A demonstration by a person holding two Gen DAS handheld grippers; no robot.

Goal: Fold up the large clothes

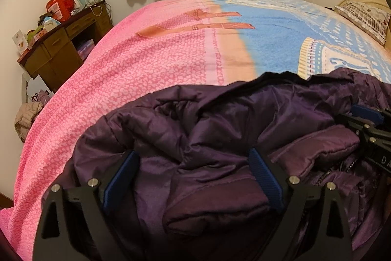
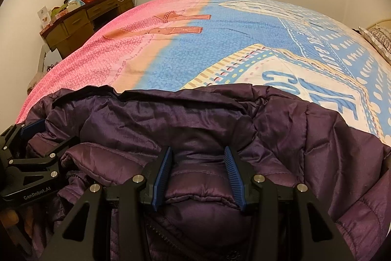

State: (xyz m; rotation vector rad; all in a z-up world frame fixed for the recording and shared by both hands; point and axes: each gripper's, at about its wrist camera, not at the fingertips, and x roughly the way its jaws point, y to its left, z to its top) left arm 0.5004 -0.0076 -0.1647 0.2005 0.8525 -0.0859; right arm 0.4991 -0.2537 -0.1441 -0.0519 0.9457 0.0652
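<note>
A dark purple puffer jacket (image 1: 195, 119) lies crumpled at the near edge of the bed, lining and zip showing. My left gripper (image 1: 195, 175) is open, its blue pads wide apart, and jacket fabric with a sleeve cuff (image 1: 215, 207) lies between them. My right gripper (image 2: 199, 175) is shut on a puffy fold of the jacket (image 2: 171, 119), which fills the gap between its pads. Each gripper shows in the other's view: the right gripper (image 1: 361, 129) at the right edge, the left gripper (image 2: 46, 136) at the left edge.
The bed cover (image 1: 146, 60) is pink on the left and blue on the right, stretching far beyond the jacket. A cluttered wooden desk (image 1: 61, 45) stands at the left wall, a pillow (image 1: 364, 16) lies far right, and a heap of clothes (image 1: 24, 119) sits on the floor.
</note>
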